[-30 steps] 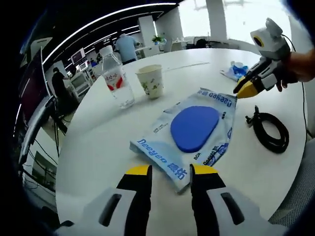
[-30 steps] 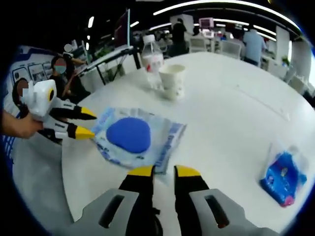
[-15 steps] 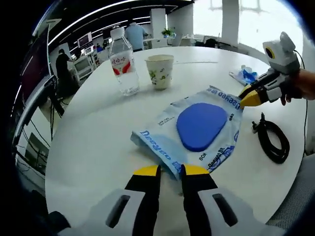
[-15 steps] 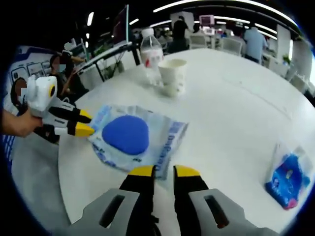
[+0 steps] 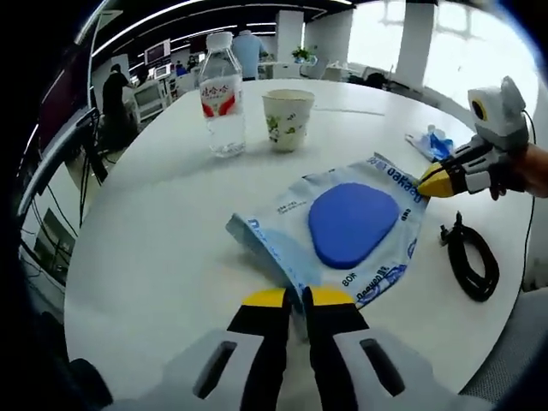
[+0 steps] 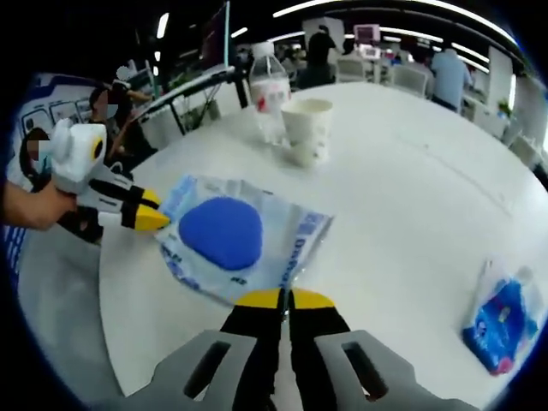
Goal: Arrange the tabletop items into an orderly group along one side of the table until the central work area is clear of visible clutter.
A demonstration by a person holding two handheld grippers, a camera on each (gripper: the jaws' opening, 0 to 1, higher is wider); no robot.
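Left gripper [image 5: 296, 299] and right gripper [image 6: 283, 299] each pinch opposite edges of the blue-pad packet [image 5: 351, 224], lying mid-table. The left gripper view adds a black cable [image 5: 467, 257] beside the packet; the right gripper view shows a blue pouch [image 6: 501, 325] well apart.

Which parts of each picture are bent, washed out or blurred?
Left gripper view: the windows behind are blown out white, and the table edge curves from fisheye bending. Right gripper view: the ceiling lights bow into arcs, and the blue packet near the rim looks soft.
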